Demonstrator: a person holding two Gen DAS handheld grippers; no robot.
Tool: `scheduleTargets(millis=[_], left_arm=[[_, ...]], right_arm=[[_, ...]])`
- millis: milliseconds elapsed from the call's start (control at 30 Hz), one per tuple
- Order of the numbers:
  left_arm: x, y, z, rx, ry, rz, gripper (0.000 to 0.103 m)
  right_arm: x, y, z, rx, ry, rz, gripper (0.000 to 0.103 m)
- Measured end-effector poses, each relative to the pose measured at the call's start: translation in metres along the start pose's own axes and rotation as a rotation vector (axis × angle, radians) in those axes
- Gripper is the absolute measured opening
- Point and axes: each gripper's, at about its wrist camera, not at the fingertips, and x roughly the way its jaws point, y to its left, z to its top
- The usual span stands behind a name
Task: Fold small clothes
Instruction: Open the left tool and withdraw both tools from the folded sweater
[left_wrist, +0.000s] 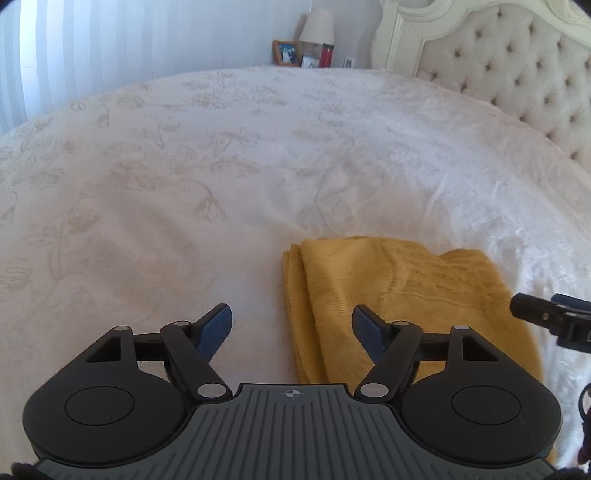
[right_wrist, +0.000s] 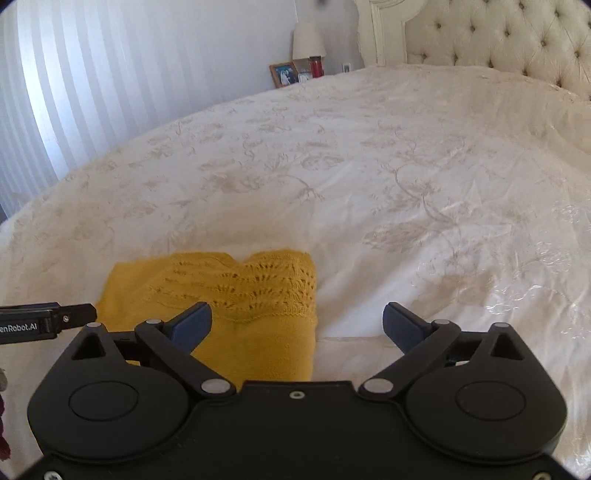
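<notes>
A mustard-yellow knit garment (left_wrist: 399, 295) lies folded into a compact rectangle on the white bedspread (left_wrist: 221, 166). Its lace-patterned edge shows in the right wrist view (right_wrist: 243, 295). My left gripper (left_wrist: 291, 325) is open and empty, just above the garment's left edge, its right finger over the fabric. My right gripper (right_wrist: 297, 321) is open and empty, straddling the garment's right edge. The tip of the right gripper (left_wrist: 546, 314) shows at the right of the left wrist view. The left gripper (right_wrist: 55, 317) shows at the left of the right wrist view.
The bedspread (right_wrist: 406, 184) has a pale floral pattern. A tufted headboard (left_wrist: 517, 66) stands at the far right. A nightstand with a lamp (left_wrist: 317, 26), a framed photo (left_wrist: 286, 53) and a red bottle (left_wrist: 327, 55) is beyond the bed. Blinds cover the far-left wall.
</notes>
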Motion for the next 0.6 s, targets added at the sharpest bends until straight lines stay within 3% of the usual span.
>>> scheduleTargets(millis=[367,600], left_arm=[[-0.090,-0.011,-0.023,0.022,-0.045,0.038,0.072],[-0.125,-0.018,-0.052,-0.010,-0.059,0.014,0.072]], right_arm=[[-0.087,0.032,-0.022,-0.026,-0.017,-0.012,0.102],[-0.122,0.056,-0.050,-0.053,-0.049,-0.020,0.102]])
